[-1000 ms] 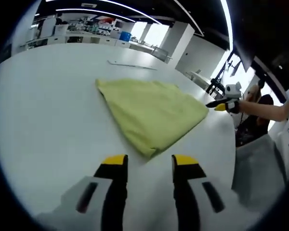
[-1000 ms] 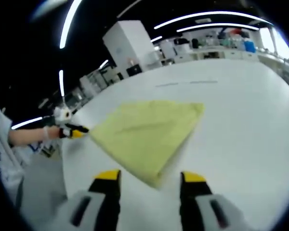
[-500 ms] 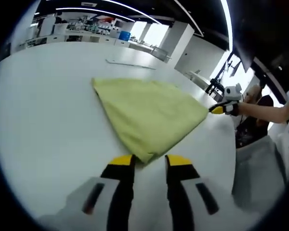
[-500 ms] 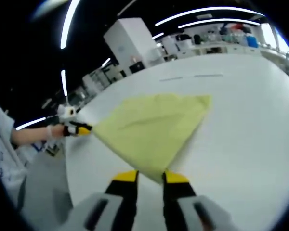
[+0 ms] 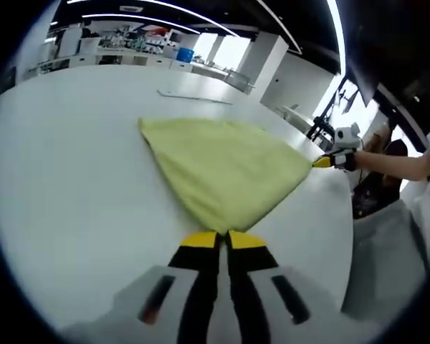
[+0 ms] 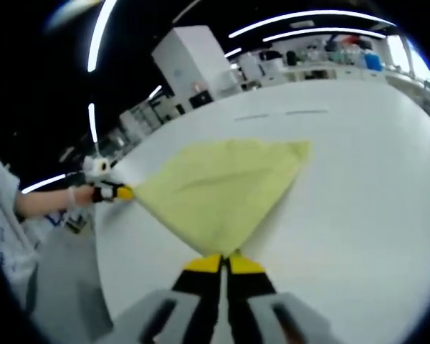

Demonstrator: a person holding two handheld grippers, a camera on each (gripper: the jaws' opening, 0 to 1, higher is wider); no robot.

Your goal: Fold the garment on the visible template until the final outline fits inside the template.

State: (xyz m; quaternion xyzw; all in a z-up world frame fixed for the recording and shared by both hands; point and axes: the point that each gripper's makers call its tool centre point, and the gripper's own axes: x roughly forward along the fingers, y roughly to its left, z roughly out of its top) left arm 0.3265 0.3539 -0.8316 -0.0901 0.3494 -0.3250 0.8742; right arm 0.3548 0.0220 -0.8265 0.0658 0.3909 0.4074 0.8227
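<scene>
Yellow-green garment [image 5: 226,168] is lying mid-frame on the white table [image 5: 64,165]; the left gripper [image 5: 219,240] is pinching its near corner at lower centre; the right gripper [image 6: 224,264] is clamping the opposite corner.

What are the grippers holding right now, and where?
Each gripper, left and right, is shut on a corner of the yellow garment.

A folded garment [image 5: 226,168] lies flat on the table [image 5: 64,179], its near corner between the left gripper [image 5: 219,239] jaws, its right corner at the right gripper [image 5: 321,163], with benches [image 5: 129,57] far behind the table's far edge.
</scene>
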